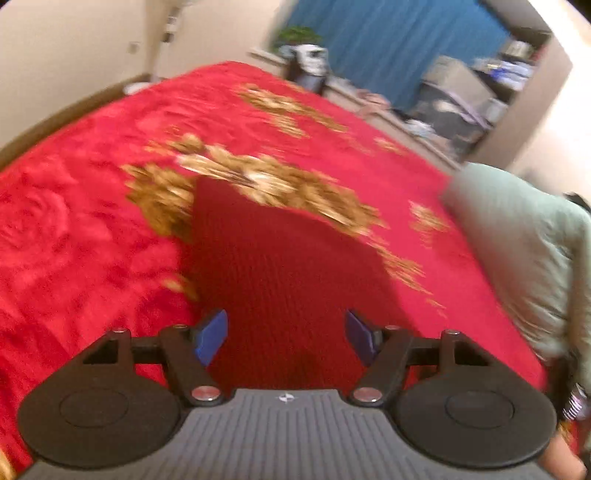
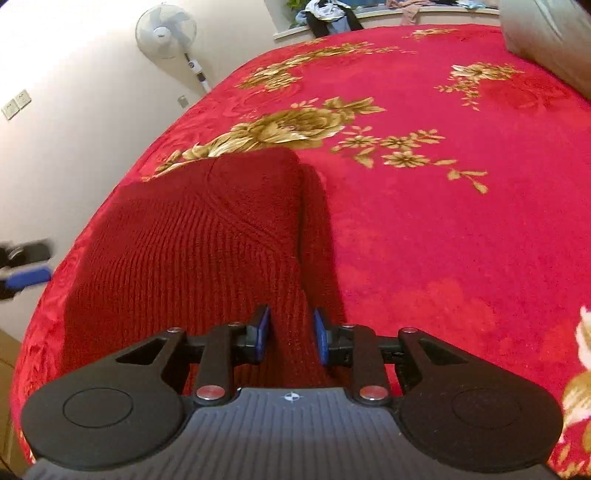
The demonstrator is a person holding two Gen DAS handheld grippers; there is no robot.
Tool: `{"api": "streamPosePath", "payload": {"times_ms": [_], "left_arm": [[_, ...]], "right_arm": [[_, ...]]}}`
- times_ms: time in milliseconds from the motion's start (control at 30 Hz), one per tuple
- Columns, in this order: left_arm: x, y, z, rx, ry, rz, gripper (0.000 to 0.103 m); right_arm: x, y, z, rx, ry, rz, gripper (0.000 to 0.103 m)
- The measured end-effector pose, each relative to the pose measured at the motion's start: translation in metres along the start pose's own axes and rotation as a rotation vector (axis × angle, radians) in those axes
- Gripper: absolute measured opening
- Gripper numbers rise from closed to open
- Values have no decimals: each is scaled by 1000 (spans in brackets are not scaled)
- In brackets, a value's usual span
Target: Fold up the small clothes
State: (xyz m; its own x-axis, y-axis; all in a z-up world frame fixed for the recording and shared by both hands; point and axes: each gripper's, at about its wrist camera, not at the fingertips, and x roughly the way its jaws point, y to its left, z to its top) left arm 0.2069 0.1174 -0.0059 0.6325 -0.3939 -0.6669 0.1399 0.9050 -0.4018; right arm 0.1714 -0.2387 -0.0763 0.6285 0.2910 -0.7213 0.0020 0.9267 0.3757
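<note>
Left tool [image 1: 286, 338] tilted down, wide, nothing between pads, above red knit garment [image 1: 280, 266]. Right tool [image 2: 291, 336] narrow, pads apart; grip on garment fold indeterminate. Fan [image 2: 166, 31] in right view only.

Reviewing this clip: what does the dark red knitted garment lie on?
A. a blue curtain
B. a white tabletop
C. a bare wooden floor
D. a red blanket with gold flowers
D: in the right wrist view the ribbed dark red knitted garment lies spread on the red blanket, whose gold flowers show just beyond it.
</note>
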Motion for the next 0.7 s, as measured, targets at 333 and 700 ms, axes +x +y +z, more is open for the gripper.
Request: {"api": "streamPosePath", "payload": {"times_ms": [333, 700], "left_arm": [[1, -21, -56, 231, 26, 221, 88], [-130, -119, -139, 242, -329, 309, 103]], "right_arm": [[-50, 1, -1, -54, -78, -75, 41], [-210, 26, -73, -199, -384, -47, 67]]}}
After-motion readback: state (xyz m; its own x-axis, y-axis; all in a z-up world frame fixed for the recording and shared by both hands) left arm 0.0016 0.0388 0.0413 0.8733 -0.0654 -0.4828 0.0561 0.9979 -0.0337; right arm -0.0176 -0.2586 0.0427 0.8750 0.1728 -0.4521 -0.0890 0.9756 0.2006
